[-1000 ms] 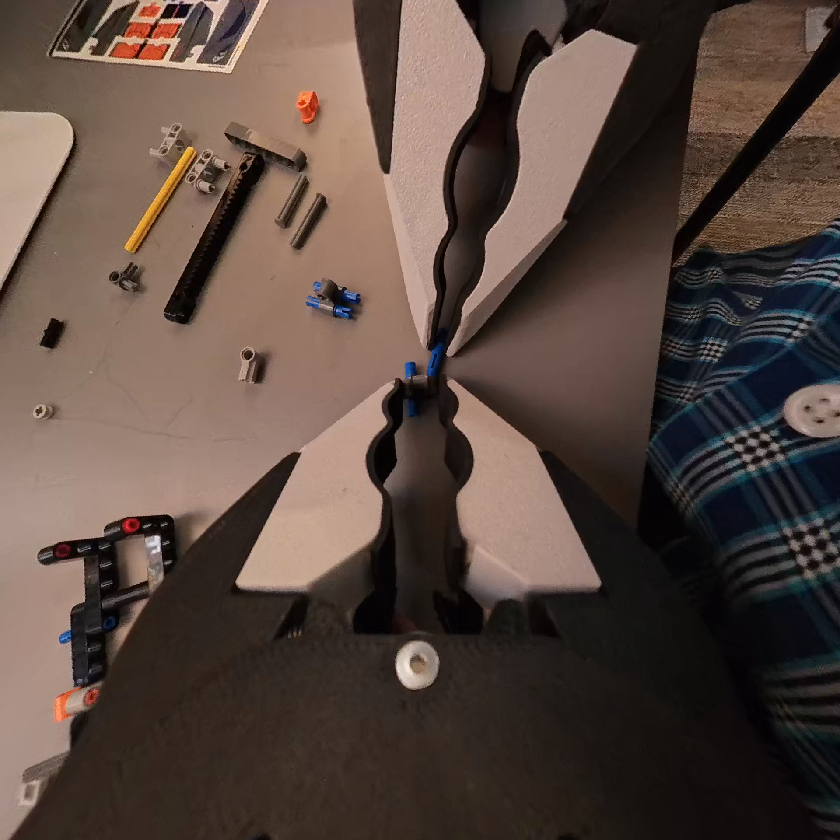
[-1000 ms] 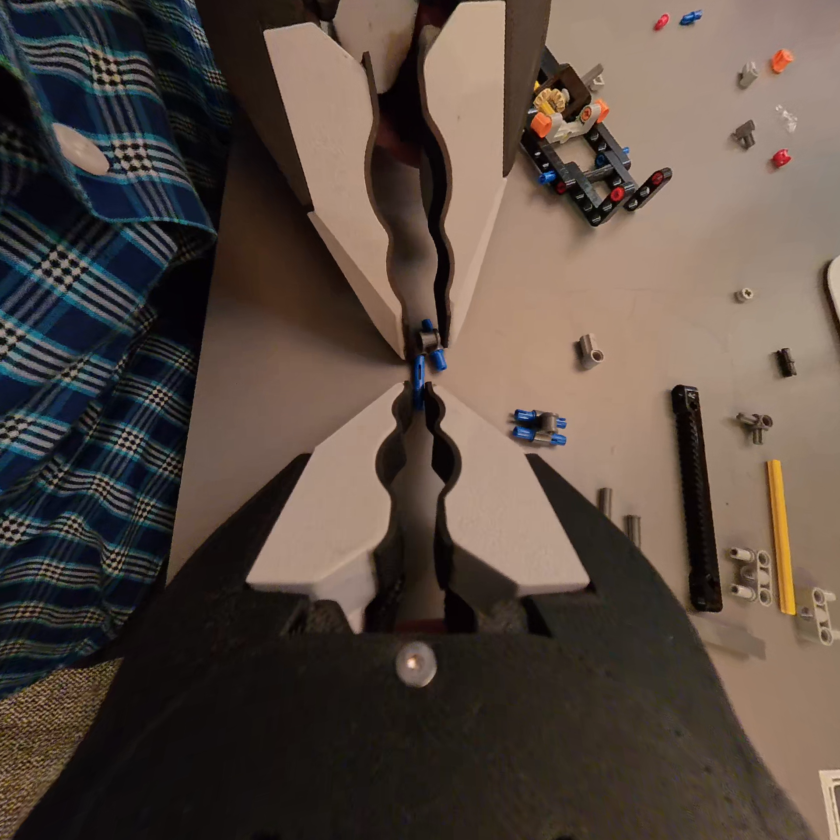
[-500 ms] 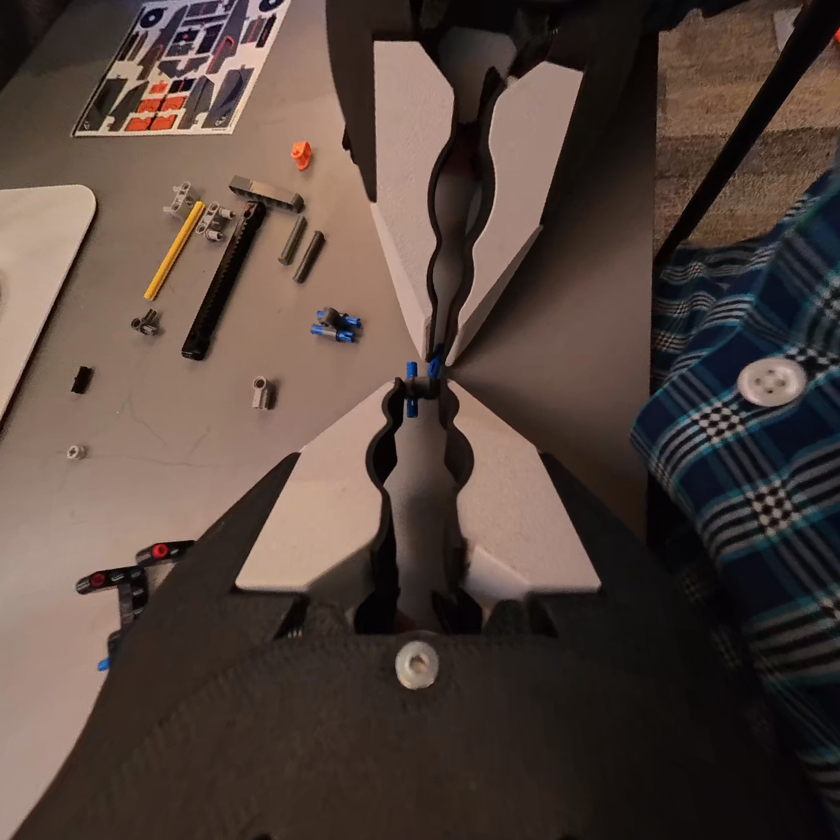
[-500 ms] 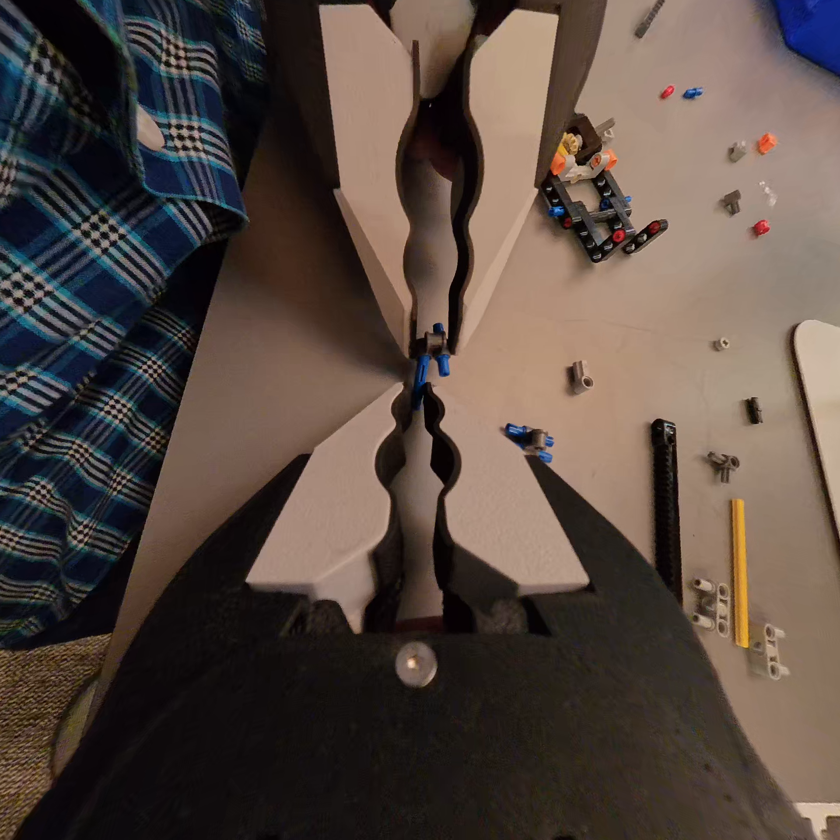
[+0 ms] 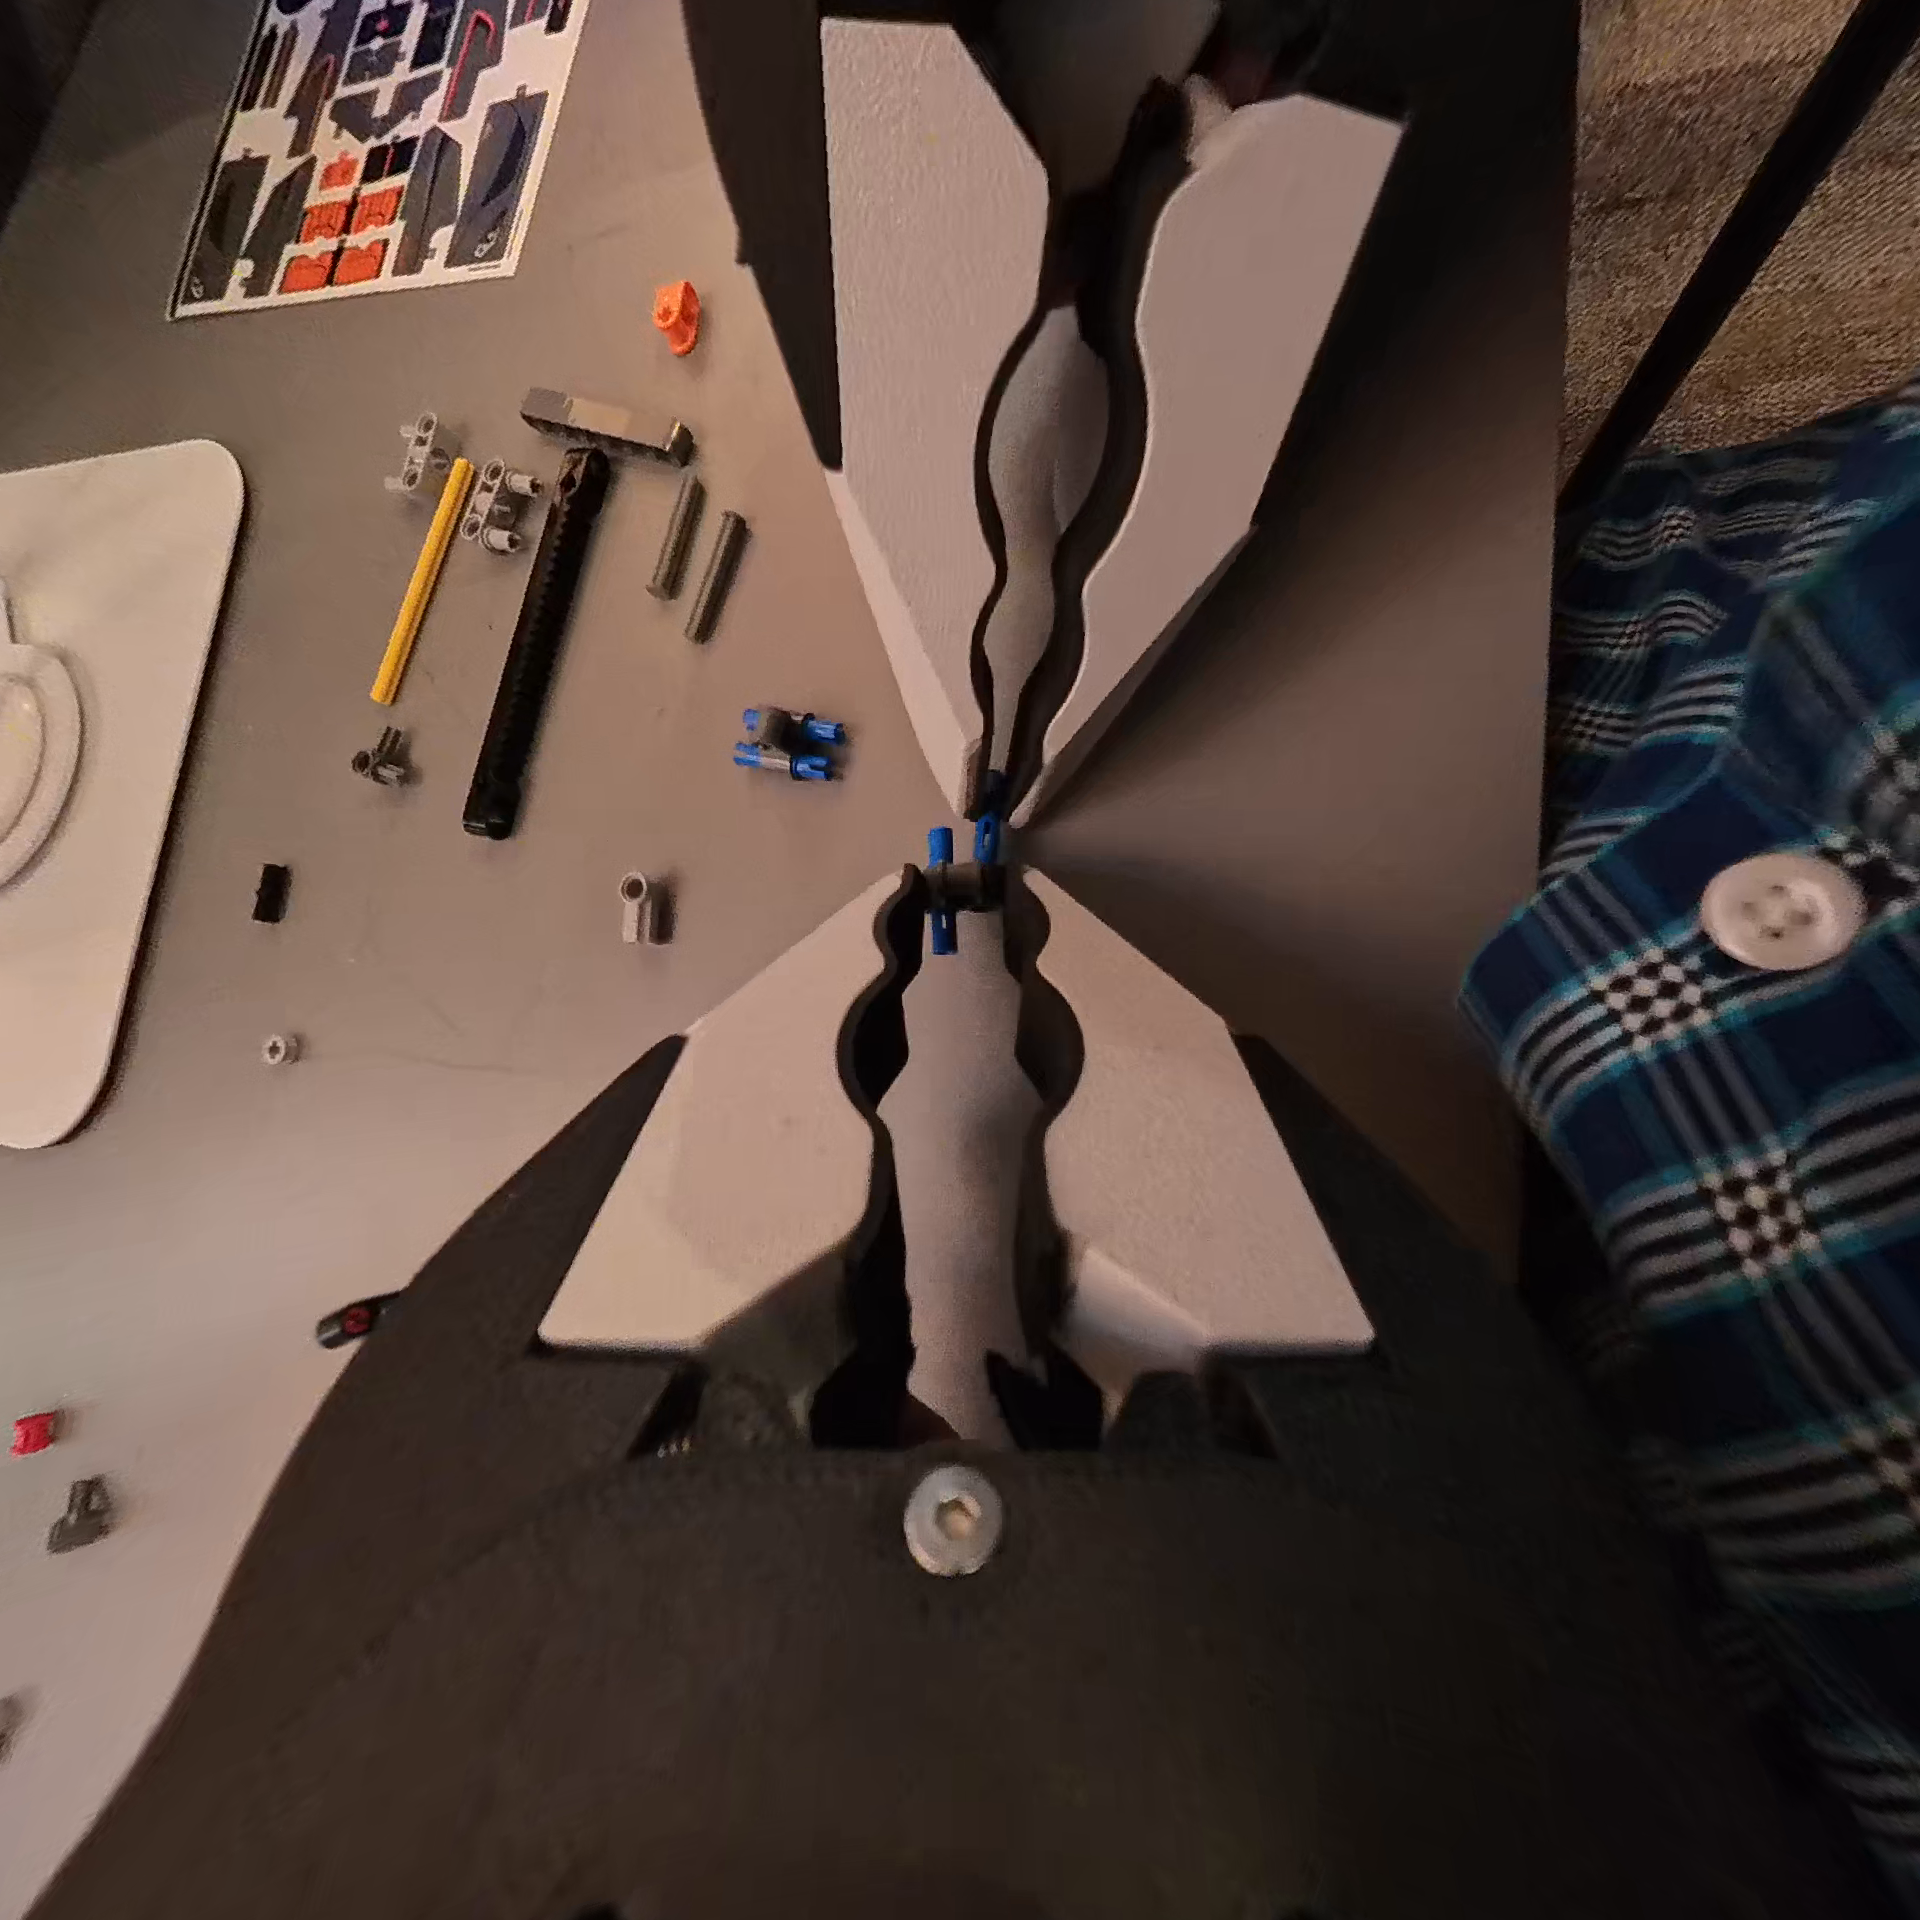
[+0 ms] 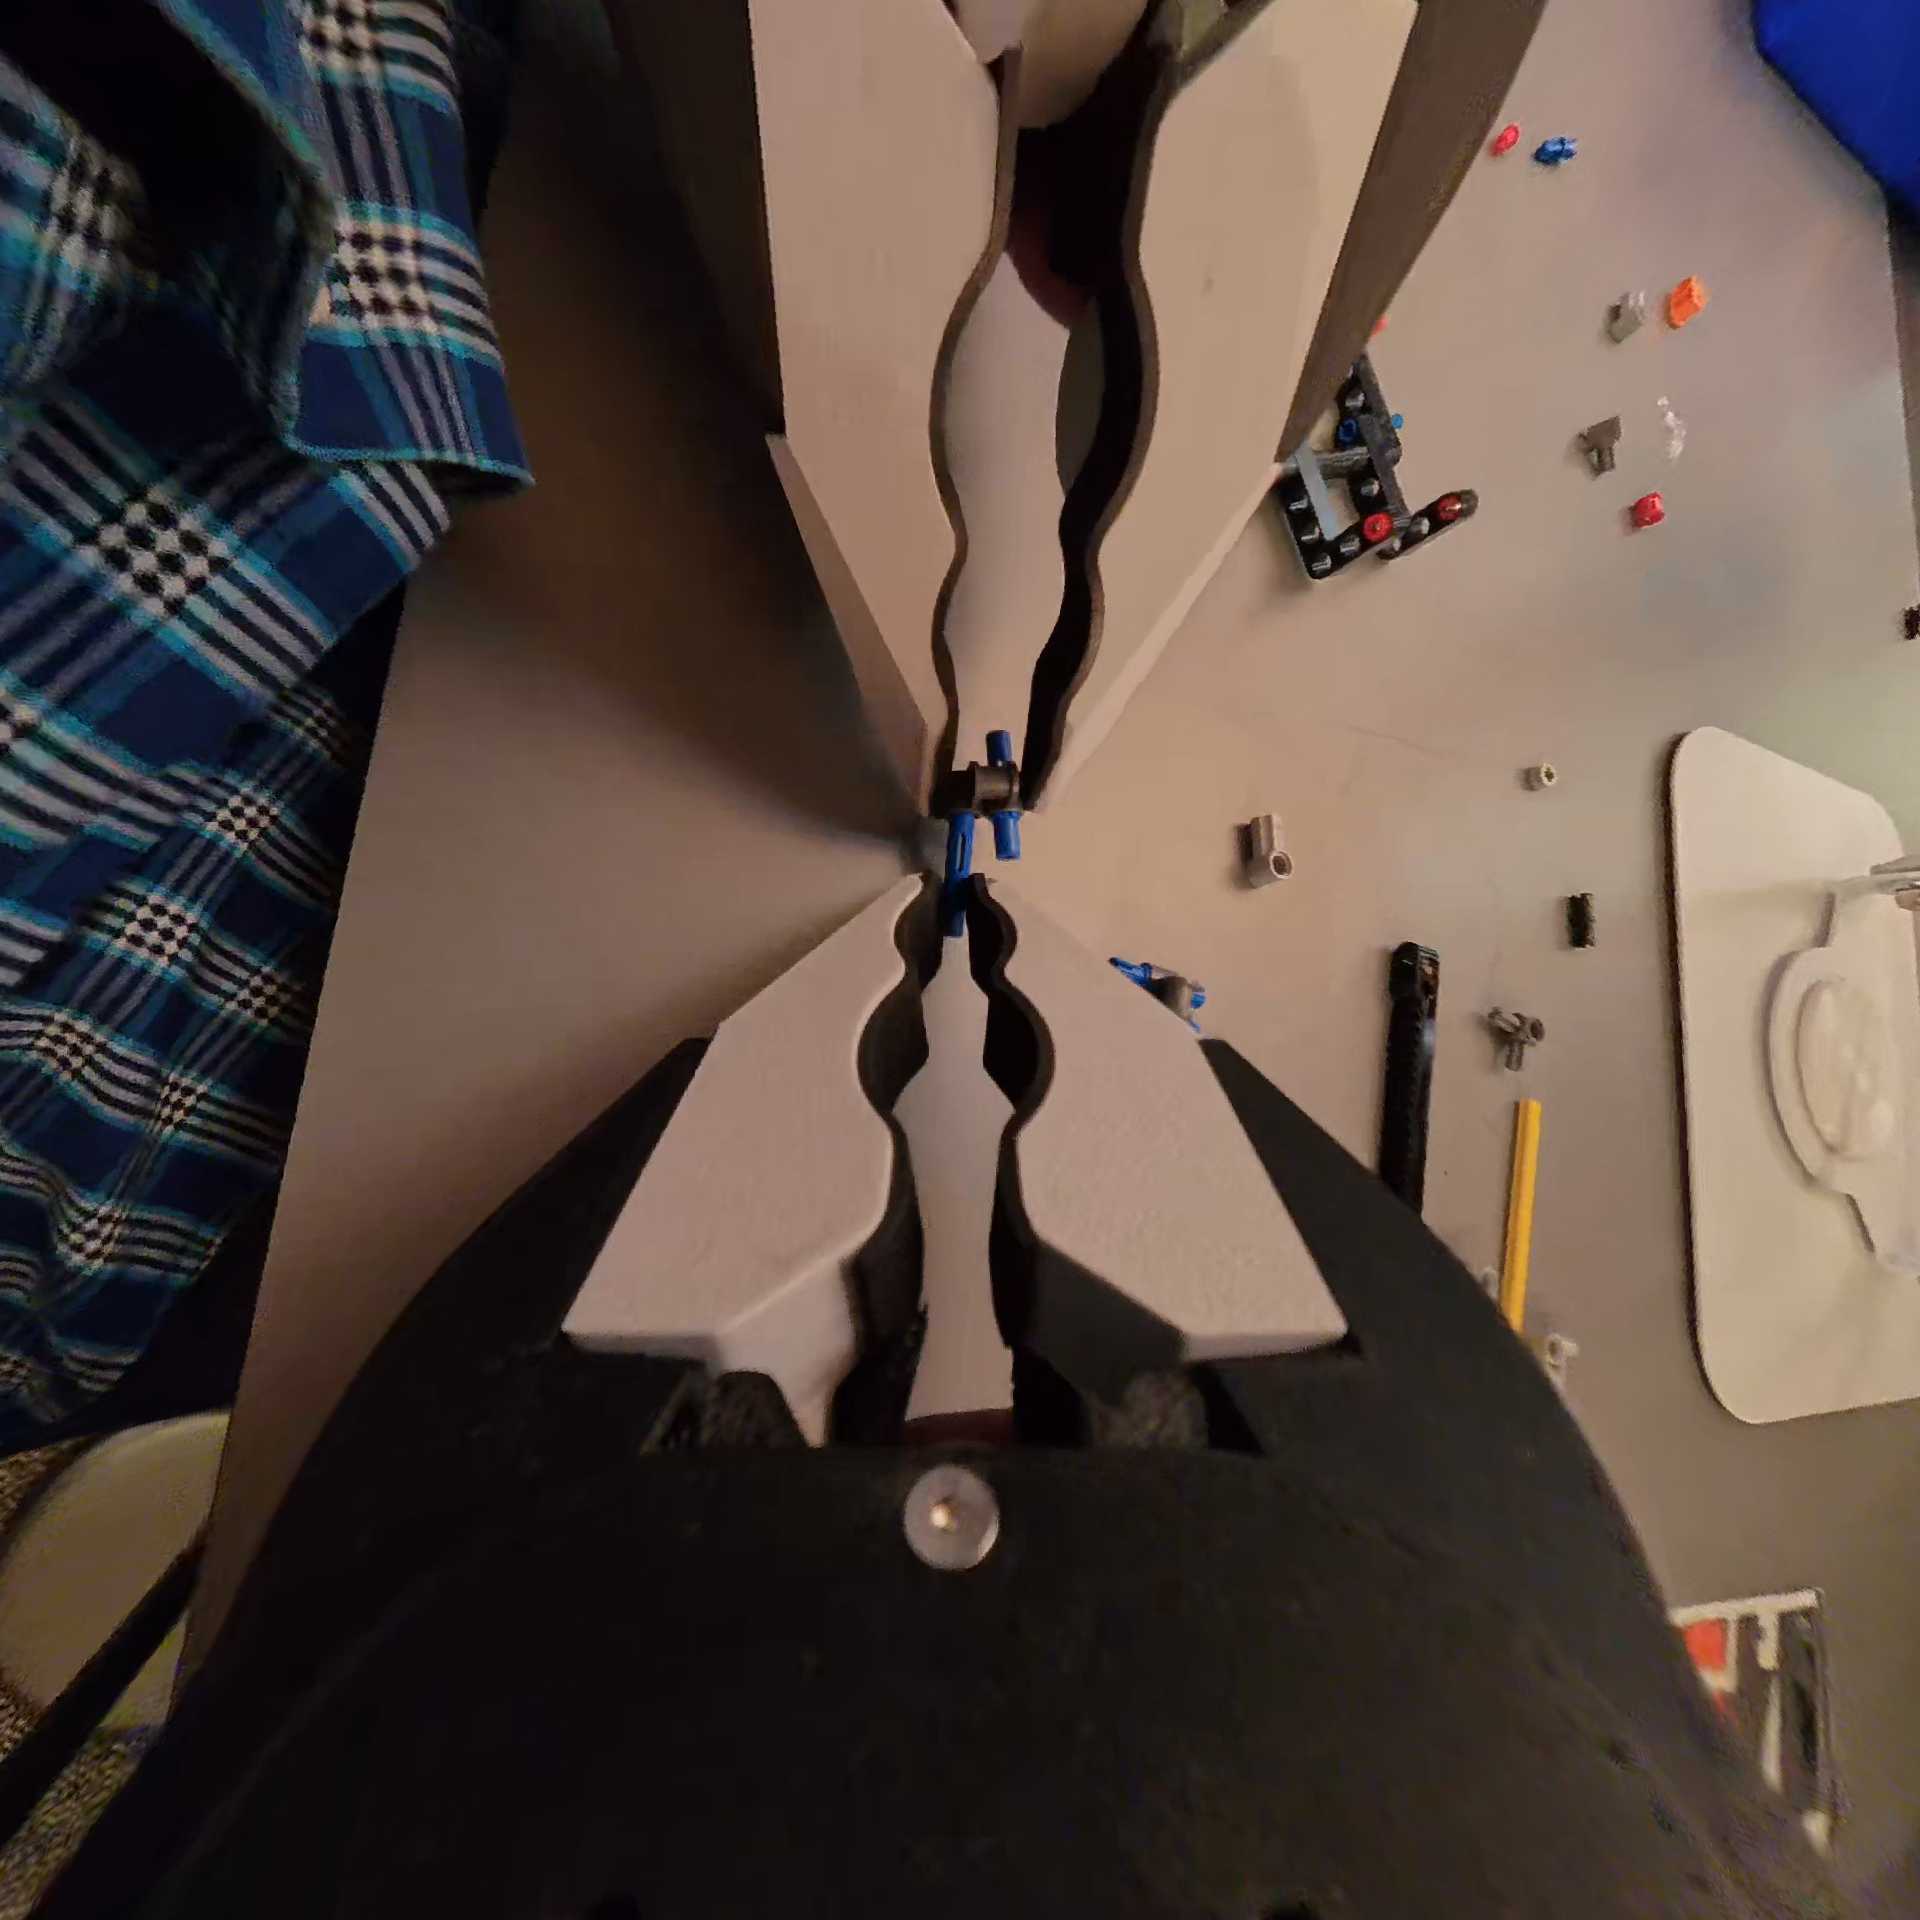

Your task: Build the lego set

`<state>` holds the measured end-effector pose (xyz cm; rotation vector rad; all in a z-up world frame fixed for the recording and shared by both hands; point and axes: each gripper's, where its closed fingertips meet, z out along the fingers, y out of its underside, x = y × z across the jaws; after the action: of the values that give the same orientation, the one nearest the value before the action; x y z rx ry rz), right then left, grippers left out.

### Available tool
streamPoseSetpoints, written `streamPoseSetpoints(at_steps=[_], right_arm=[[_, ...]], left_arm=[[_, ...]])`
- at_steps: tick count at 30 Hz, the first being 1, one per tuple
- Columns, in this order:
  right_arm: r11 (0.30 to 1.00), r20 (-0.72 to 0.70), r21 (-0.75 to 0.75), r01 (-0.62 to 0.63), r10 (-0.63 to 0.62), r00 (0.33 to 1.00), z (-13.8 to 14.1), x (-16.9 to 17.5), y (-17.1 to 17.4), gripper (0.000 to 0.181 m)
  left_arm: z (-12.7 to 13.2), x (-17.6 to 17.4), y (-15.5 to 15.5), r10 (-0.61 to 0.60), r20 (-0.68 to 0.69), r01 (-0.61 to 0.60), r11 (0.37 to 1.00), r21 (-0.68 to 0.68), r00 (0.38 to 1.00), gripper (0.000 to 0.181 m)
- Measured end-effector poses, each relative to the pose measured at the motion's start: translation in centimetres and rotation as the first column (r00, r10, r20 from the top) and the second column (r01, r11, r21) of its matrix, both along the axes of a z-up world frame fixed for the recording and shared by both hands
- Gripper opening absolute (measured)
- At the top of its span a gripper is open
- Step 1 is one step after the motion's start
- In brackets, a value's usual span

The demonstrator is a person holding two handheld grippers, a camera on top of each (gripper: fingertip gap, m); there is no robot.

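Note:
In the left wrist view my left gripper (image 5: 961, 896) is shut on a small dark grey connector (image 5: 964, 883) with a blue pin (image 5: 940, 896) through it, held above the table. My right gripper (image 5: 992, 810) comes in from the top, tip to tip with it, shut on a second blue pin (image 5: 987, 823) whose end meets the connector. In the right wrist view my right gripper (image 6: 951, 899) holds that blue pin (image 6: 956, 862), and the left gripper (image 6: 977, 790) opposite holds the connector (image 6: 985, 784).
Loose parts lie on the grey table (image 5: 312, 1195): a black toothed rack (image 5: 535, 644), a yellow axle (image 5: 421, 582), a grey beam (image 5: 608, 426), a finished connector with blue pins (image 5: 790, 743). A sticker sheet (image 5: 384, 145), a white mat (image 5: 104, 779), a black frame assembly (image 6: 1351, 488). A plaid shirt (image 5: 1714, 1039) is at the table edge. Only a small space, under 4 cm, lies between the two pairs of fingers.
Both grippers have lifted and shifted over the table while staying tip to tip. The blue pin stays against the connector. The black frame has slid out of the left wrist view.

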<state>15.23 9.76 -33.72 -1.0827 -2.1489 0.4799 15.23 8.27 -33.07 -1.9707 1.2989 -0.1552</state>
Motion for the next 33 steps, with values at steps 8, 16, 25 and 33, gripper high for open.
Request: streamPoseSetpoints(at_steps=[8, 16, 25, 33], right_arm=[[0.992, 0.050, 0.120, 0.025, -0.032, 0.998, 0.15, -0.13, 0.43, 0.002], [0.977, 0.097, 0.212, 0.016, -0.037, 0.995, 0.02, -0.09, 0.45, 0.002], [0.976, 0.093, 0.219, 0.000, -0.020, 0.996, 0.09, -0.39, 0.26, 0.002], [0.988, 0.056, 0.153, 0.000, -0.009, 0.998, -0.12, -0.51, 0.20, 0.002]], left_arm=[[0.07, -0.20, 0.12, 0.006, -0.067, -0.005, 1.000, 0.010, 0.998, 0.014], [-0.14, -0.28, 0.05, 0.008, -0.113, -0.007, 1.000, 0.012, 0.994, 0.013], [-0.44, -0.65, 0.05, 0.013, -0.134, -0.012, 1.000, 0.008, 0.991, 0.013], [-0.65, -0.70, 0.05, 0.002, -0.120, 0.000, 1.000, 0.012, 0.993, 0.013]])
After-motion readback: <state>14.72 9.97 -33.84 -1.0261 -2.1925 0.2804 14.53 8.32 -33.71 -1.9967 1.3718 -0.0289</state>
